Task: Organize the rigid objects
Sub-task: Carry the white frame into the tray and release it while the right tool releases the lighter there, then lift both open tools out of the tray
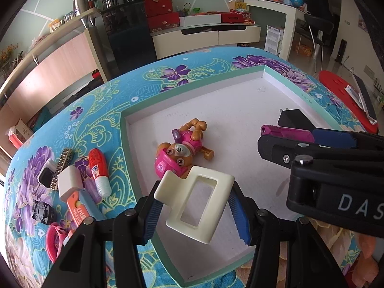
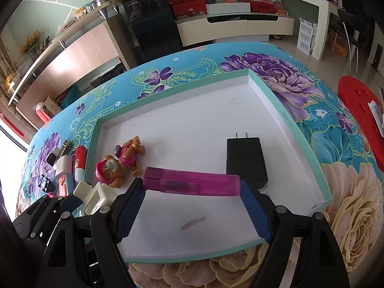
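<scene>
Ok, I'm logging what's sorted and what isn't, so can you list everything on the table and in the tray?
tray: 1, white with mint rim, on the floral tablecloth
toy pup figure: 1, pink and brown, lying in the tray
charger plug: 1, black, lying in the tray
lighter: 1, translucent magenta, over the tray, held end to end
plastic holder: 1, cream, over the tray's near edge, held
glue tube: 1, red and white, on the cloth left of the tray
other small items: several, mixed colours, same pile on the cloth
left gripper: jaws shut on the holder
right gripper: jaws shut on the lighter
</scene>
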